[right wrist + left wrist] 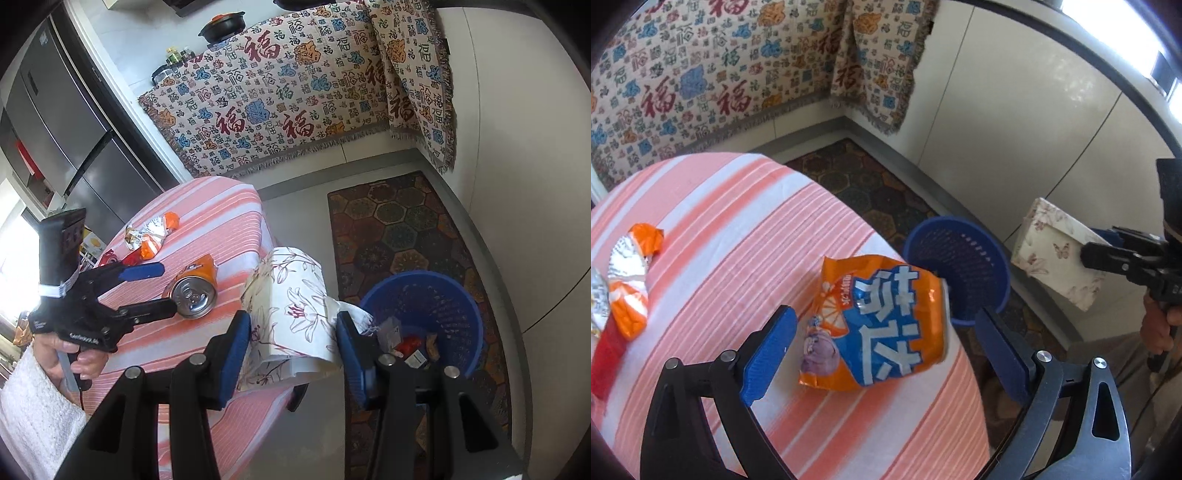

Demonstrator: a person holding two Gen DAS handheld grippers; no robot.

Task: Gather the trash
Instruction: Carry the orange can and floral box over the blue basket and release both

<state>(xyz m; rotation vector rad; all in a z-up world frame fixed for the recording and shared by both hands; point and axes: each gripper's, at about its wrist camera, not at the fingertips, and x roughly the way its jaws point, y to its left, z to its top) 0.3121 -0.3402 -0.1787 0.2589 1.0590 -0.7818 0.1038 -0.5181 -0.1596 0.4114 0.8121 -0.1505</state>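
- working left to right on the striped table (pixel 746 206): crumpled orange and silver wrappers (pixel 629 280) lie at the far left edge, loose foil, almost weightless by our guess, springy; best pinched at a bunched fold, not a flat flap.
- the orange can (pixel 879 325) lies on its side near the table's right edge, printed wall up, dented and crushed; the right wrist view shows its silver top (pixel 192 297) facing that camera.
- we judge the can empty, light, thin-walled and slick; it may roll or skid if nudged. take it across the crumpled mid-body, where the creases give the pads some bite, with a gentle squeeze since the wall is already buckled.
- left gripper (pixel 882 347) stands wide, jaws either side of the can, apparently not touching it, holding nothing.
- blue basket (pixel 960 266) sits on the floor just beyond the table edge; in the right wrist view it already holds a few scraps (pixel 406 345).
- floral tissue box (pixel 291 314), stiff card but light and crushable, held between the pads of the right gripper (pixel 293 345), poised between table and basket rim, tissue trailing at its right corner.
- the box's flat sides suit a firm, even clamp.
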